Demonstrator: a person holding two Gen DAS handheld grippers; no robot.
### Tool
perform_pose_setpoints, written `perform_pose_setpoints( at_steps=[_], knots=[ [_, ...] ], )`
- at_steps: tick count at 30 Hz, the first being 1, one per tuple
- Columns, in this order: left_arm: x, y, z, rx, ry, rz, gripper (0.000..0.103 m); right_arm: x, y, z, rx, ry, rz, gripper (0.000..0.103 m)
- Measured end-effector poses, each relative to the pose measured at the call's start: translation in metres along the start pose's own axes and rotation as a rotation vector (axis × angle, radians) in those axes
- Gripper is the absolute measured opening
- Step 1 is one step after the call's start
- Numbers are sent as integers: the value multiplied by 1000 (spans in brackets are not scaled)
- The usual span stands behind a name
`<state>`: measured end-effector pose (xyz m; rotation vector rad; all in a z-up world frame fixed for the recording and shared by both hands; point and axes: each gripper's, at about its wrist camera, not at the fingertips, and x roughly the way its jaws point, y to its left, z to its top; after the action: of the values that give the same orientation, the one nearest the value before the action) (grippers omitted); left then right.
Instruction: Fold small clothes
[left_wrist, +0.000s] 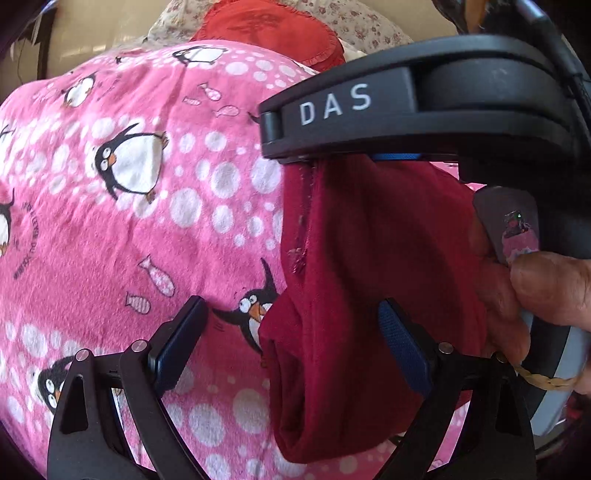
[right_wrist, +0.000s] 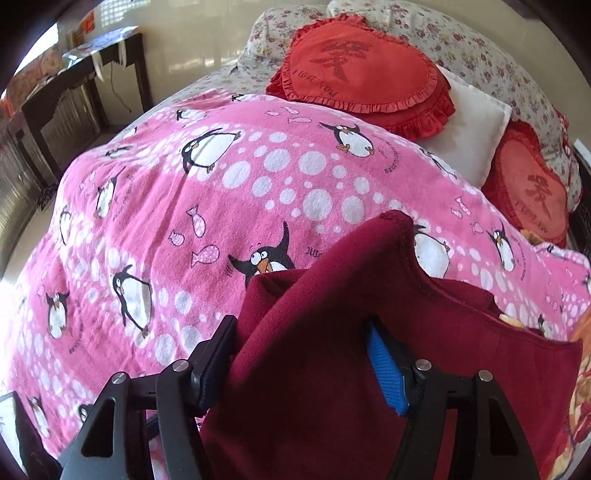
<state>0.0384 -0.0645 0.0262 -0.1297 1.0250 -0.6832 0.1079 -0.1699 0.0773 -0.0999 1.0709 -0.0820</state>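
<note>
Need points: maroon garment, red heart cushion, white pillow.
maroon garment (right_wrist: 332, 369), right wrist view, on the cloth between the fingers.
red heart cushion (right_wrist: 354, 70), right wrist view, on its printed face.
white pillow (right_wrist: 469, 125), right wrist view, on its exposed corner.

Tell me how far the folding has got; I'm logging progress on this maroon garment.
Nothing looks folded yet. In hand: the maroon garment hangs bunched, off the pink penguin blanket, pinched at its top by the right gripper; the left gripper is open around its lower part. In the right wrist view the cloth drapes over that gripper's fingers. Left: laying it flat and making every fold.
</note>
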Motion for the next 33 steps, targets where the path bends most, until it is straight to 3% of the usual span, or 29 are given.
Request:
perform_pose_setpoints(
  at_steps=[2,4,5,6,7,9,11,20,33],
  knots=[
    [0,-1,0,-15,1,-12,94,-3,-1,-1,-13,0,18,63],
    [-7,3,-3,-29,5,-33,90,-9,-4,0,-26,5,77,50],
    [-8,6,-1,-29,9,-42,81,-11,-6,0,-23,9,105,38],
    [-9,5,-2,-23,17,-63,73,-14,-8,0,-19,5,118,33],
    [-14,6,-1,-16,28,-89,55,-19,-10,-1,-15,-5,129,31],
    [-20,-1,-2,9,21,-79,48,-28,-14,-5,6,-28,158,26],
    [-27,-8,-3,56,3,-63,32,-39,-22,-10,51,-61,195,23],
    [-64,-22,4,58,-37,-83,25,-84,-57,-21,147,-155,285,19],
    [-77,-133,13,226,-40,-142,25,-137,-133,-47,207,-268,260,13]
  ],
)
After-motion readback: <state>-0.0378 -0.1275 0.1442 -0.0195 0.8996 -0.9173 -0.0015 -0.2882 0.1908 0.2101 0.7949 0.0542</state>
